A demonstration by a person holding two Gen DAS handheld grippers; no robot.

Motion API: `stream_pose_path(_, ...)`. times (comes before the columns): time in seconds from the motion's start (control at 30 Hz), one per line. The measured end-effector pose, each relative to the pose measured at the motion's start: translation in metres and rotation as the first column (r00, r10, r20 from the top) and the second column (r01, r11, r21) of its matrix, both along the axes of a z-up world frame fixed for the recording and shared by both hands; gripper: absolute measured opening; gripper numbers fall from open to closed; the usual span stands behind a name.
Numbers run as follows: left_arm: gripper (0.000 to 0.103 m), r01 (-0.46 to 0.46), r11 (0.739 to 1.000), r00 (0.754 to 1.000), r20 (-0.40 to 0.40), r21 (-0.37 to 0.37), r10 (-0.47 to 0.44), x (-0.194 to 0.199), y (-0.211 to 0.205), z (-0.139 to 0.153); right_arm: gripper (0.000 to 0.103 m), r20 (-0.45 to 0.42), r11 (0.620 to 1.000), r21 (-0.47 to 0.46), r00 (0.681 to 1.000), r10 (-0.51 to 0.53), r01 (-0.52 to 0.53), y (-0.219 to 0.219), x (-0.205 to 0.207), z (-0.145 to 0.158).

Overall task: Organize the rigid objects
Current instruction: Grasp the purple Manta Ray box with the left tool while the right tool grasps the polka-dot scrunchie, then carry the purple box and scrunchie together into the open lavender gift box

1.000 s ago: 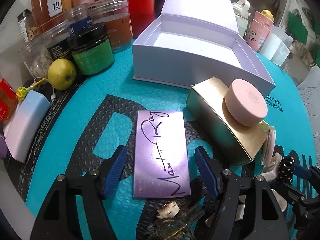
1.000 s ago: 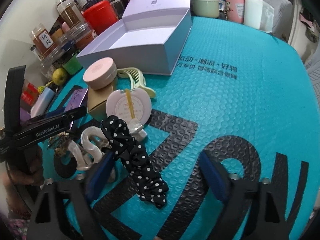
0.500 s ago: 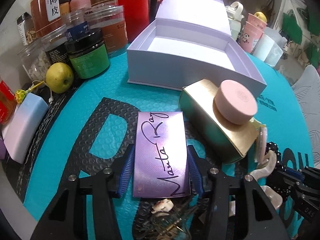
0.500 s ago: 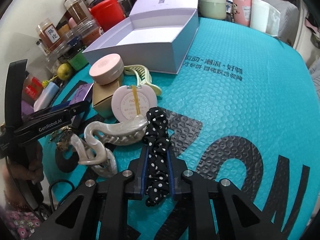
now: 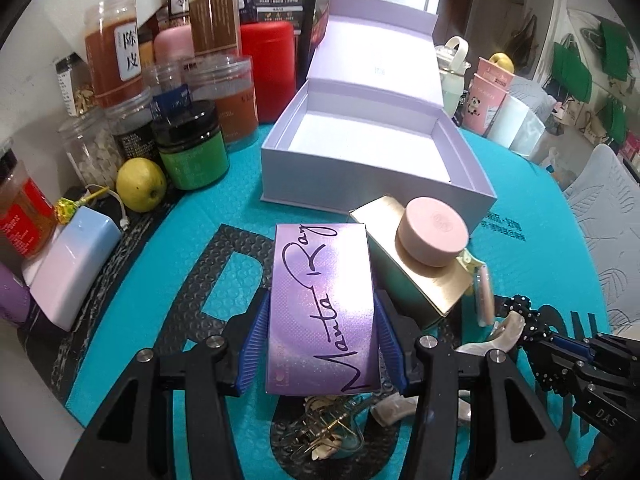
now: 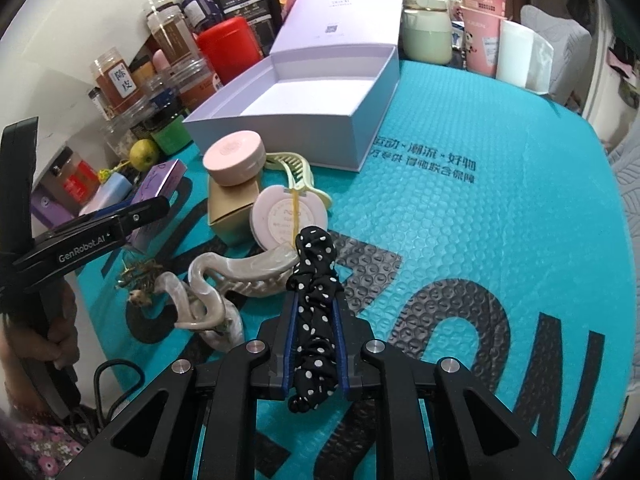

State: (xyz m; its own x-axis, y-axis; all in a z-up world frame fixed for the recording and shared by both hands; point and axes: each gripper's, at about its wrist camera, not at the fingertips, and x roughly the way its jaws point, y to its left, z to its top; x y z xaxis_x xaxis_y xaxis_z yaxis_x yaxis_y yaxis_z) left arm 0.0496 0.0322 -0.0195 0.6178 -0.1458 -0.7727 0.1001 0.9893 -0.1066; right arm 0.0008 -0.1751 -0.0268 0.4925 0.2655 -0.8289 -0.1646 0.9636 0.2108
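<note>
The left claw [image 5: 322, 344] is closed on the purple box [image 5: 322, 308], its blue pads pressed against the box's two long sides; the box, lettered in black script, appears raised off the teal table [image 5: 144, 296], with small gold clips [image 5: 324, 432] visible beneath its near end. The right claw [image 6: 316, 344] is clamped on the black polka-dot scrunchie [image 6: 314, 312], which runs lengthwise between the pads and protrudes at both ends. Just beside the purple box, to its right, lies a gold box [image 5: 416, 280] carrying a round pink jar [image 5: 432, 236] on top. A flat pink compact [image 6: 288, 216] leans against the gold box, touching the far end of the scrunchie. A pearl hair claw clip [image 6: 240, 276] rests left of the scrunchie, and a pale green comb clip [image 6: 296, 168] lies behind the compact. The open lavender gift box [image 5: 372, 160] stands behind these items, lid hinged upward, interior bare. Jars, a red canister [image 5: 272, 64] and a yellow-green fruit [image 5: 140, 184] line the table's left edge.
</note>
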Motion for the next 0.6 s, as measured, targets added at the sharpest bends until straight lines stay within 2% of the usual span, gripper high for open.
stream_pose_path(0.6, 0.051, 0.042, 0.999, 0.997, 0.068, -0.013, -0.041, -0.027, -0.009, 0.023, 0.016, 0.11, 0.999, -0.034, 0.993, 0.033, -0.03, 0.011, -0.012, 0.021)
